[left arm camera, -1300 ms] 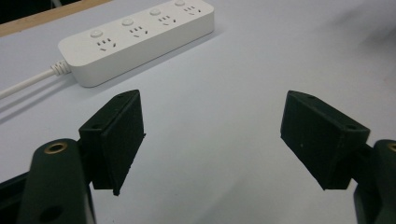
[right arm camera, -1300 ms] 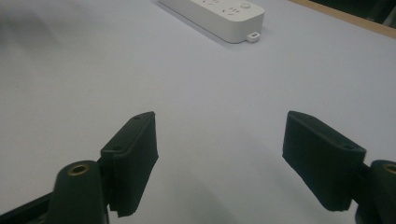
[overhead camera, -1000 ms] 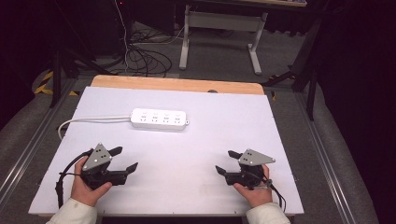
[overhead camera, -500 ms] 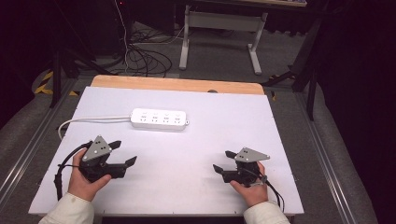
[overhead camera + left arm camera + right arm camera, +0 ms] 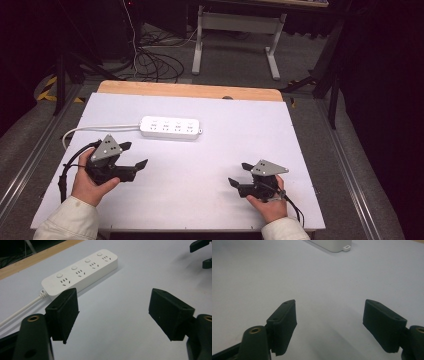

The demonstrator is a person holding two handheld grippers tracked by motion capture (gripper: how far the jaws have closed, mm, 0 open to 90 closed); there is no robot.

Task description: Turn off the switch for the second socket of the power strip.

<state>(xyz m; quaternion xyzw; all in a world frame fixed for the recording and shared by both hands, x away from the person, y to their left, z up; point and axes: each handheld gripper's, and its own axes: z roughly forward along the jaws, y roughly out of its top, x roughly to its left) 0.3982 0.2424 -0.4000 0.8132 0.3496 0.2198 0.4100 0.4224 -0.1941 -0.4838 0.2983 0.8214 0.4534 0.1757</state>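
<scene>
A white power strip (image 5: 171, 128) with several sockets lies across the far middle of the white table (image 5: 200, 165); its cord (image 5: 100, 128) runs off to the left. My left gripper (image 5: 134, 154) hovers just in front of the strip's left end, open with nothing between its jaws, which have just drawn in slightly. In the left gripper view the open left gripper (image 5: 113, 312) points past the strip (image 5: 80, 275). My right gripper (image 5: 238, 173) is at the near right, open and empty. In the right gripper view the right gripper (image 5: 329, 325) faces bare table, with the strip's end (image 5: 332, 245) far ahead.
A wooden strip (image 5: 190, 91) borders the table's far edge. Beyond it are floor cables (image 5: 150, 60) and a white desk frame (image 5: 235, 35). The right gripper's jaw tips (image 5: 202, 252) appear at the top right of the left gripper view.
The left hand has lifted its gripper and carried it away from the person toward the power strip. The right hand has stayed about where it was.
</scene>
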